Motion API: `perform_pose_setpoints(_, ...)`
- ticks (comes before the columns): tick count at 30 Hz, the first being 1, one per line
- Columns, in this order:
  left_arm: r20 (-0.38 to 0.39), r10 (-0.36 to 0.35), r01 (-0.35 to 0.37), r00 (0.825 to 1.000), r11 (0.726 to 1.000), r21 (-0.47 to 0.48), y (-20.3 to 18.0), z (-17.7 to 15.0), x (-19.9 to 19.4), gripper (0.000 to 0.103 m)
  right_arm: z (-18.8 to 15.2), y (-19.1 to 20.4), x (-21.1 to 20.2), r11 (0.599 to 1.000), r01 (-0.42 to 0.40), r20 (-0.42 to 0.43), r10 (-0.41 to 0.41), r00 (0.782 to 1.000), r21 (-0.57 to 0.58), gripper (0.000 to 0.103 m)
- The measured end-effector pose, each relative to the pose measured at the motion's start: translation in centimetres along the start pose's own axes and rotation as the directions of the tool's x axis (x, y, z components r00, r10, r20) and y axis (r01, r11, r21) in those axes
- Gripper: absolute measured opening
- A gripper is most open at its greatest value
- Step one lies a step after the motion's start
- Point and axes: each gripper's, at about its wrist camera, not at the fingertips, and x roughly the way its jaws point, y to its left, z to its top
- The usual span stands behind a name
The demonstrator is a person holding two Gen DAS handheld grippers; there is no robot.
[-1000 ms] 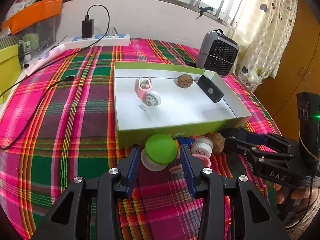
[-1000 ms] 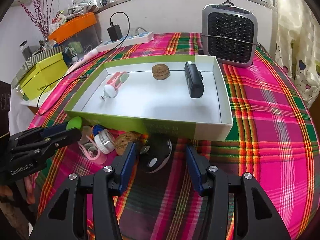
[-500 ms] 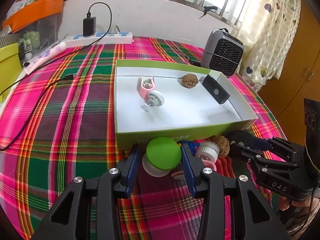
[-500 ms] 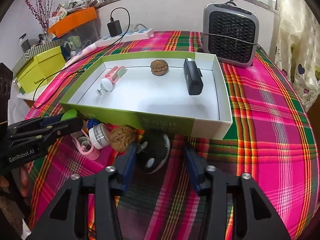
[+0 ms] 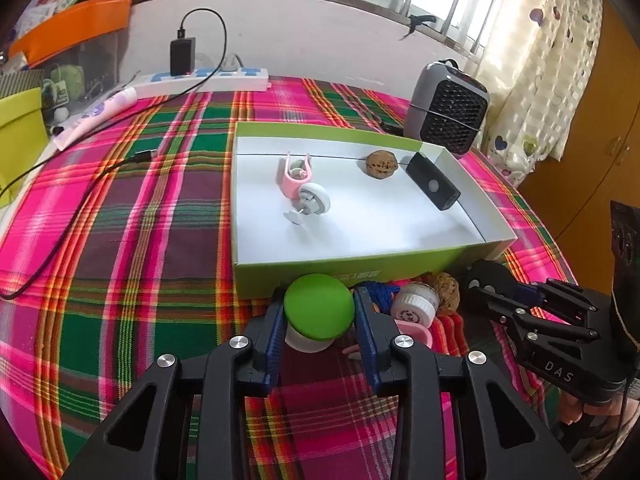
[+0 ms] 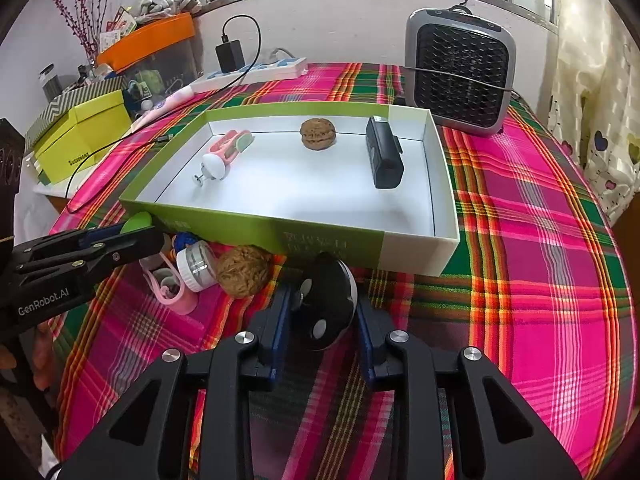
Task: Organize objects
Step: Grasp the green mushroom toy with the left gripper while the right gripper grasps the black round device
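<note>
Both grabs look done: my left gripper (image 5: 319, 312) just closed on the green-capped jar (image 5: 318, 307), right gripper (image 6: 323, 312) on the black-and-white toy (image 6: 327, 304), so next I lift both over into the box (image 5: 340, 270).

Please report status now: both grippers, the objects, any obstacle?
Left gripper shut on green-capped jar. Right gripper shut on black round toy; both just closed. Box wall directly ahead; walnut beside toy.
</note>
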Motion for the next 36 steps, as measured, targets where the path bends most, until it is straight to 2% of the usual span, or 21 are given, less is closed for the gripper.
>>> perform_pose_setpoints(36,0.011,0.025,-0.025,1.0,1.0,-0.004,0.44,-0.33,-0.74,0.03,-0.22,0.27,-0.3,1.0,-0.005,0.003,0.005,1.0,-0.005,0.029)
